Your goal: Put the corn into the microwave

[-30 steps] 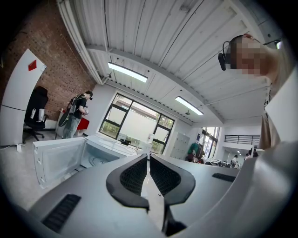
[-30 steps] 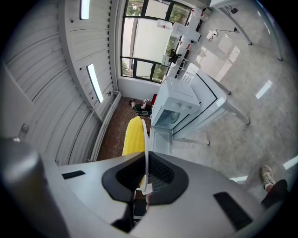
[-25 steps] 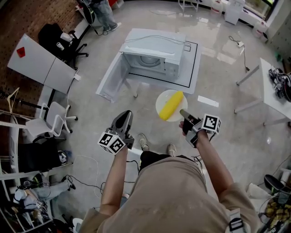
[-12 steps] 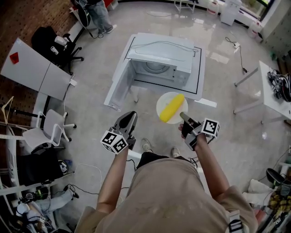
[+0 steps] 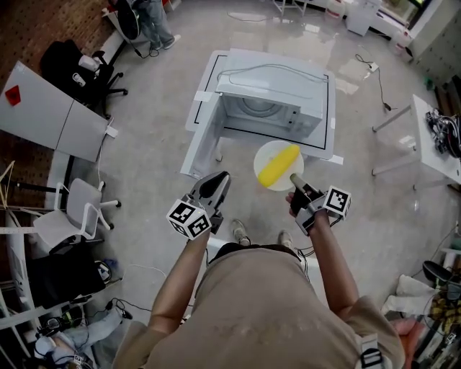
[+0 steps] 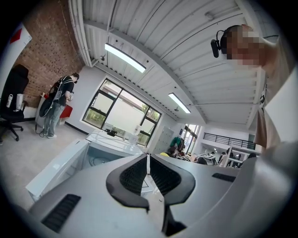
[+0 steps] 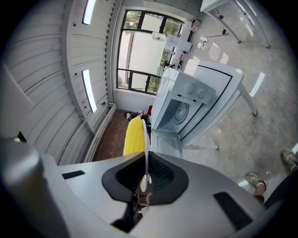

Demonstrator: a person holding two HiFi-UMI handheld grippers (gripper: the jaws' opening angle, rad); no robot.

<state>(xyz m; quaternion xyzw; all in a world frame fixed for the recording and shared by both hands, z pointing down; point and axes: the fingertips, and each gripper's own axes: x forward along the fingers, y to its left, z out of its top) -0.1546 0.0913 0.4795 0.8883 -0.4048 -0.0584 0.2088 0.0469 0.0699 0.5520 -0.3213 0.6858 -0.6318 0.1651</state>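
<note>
A yellow corn cob (image 5: 278,165) lies on a round white plate (image 5: 263,155). My right gripper (image 5: 295,180) is shut on the plate's near rim and holds it level in the air. In the right gripper view the plate (image 7: 147,148) shows edge-on between the pads, with the corn (image 7: 134,137) beside it. The white microwave (image 5: 272,97) stands ahead on a low white table, its door (image 5: 204,137) swung open to the left. My left gripper (image 5: 220,179) is shut and empty, pointing at the open door. The left gripper view shows the shut left gripper (image 6: 148,165) with the microwave (image 6: 109,151) beyond.
A white table (image 5: 432,144) with cables stands at the right. Office chairs (image 5: 72,209) and a white panel (image 5: 50,108) line the left side. A person (image 5: 148,18) stands at the far back left. The holder's shoes (image 5: 240,232) are on the grey floor below the grippers.
Both grippers have moved toward the microwave, which now looks closer. The plate with the corn has stayed in the right gripper. The left gripper has stayed shut.
</note>
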